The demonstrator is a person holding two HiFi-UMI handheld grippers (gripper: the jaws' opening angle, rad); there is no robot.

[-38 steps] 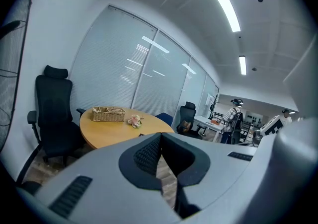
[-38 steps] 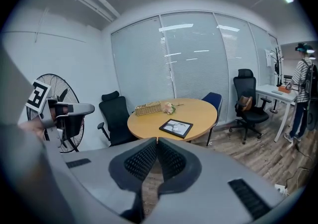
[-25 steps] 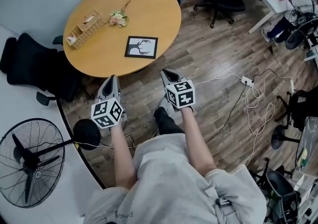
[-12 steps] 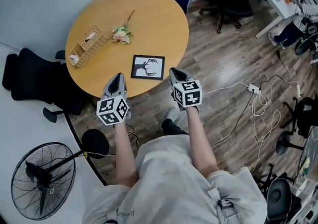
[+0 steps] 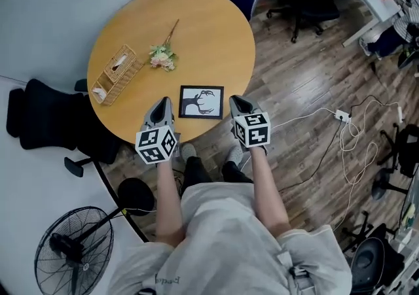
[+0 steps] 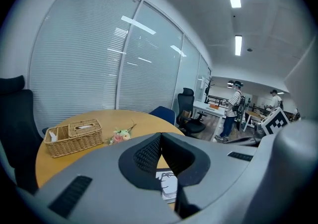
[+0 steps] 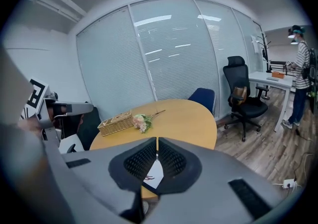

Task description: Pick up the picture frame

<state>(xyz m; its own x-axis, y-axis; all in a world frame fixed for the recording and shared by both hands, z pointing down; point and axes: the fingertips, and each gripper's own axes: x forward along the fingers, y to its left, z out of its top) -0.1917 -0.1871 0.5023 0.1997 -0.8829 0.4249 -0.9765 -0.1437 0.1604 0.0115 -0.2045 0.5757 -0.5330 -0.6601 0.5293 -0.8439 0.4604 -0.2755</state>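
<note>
on table | 1 picture frame | 1 basket | 1 flower sprig

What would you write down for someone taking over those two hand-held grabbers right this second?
Left gripper: shut, empty, just left of the picture frame.
Right gripper: shut, empty, just right of it.
Frame: lying flat on the round table, close to its near edge, between the two grippers.
Done: nothing gripped yet.
Left: open the jaws, grip the frame, lift it off the table.
</note>
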